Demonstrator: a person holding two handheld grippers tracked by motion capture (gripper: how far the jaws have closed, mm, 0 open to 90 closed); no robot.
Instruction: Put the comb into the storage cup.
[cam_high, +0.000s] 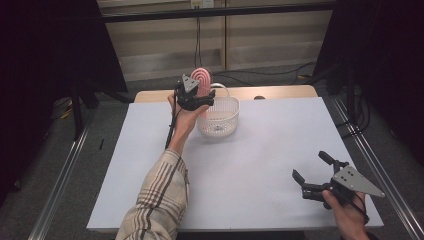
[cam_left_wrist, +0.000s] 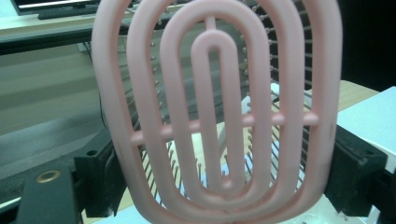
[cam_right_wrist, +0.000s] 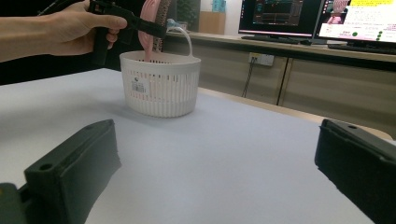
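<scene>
Now: dropping pink brush (cam_left_wrist: 215, 112) into basket (cam_high: 218, 117)
L gripper (cam_high: 196, 98): jaws flank brush, grip unclear
R gripper (cam_high: 312, 175): open, idle
Next: release w/ brush over basket

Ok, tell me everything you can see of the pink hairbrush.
The pink hairbrush looks like plastic: an oval, open head of nested loops joined by thin crossbars, with fine pale-tipped bristles on the far side. It stands upright over the white basket, its lower end inside. The left tool has a black jaw at each edge; whether they press is unclear.
</scene>
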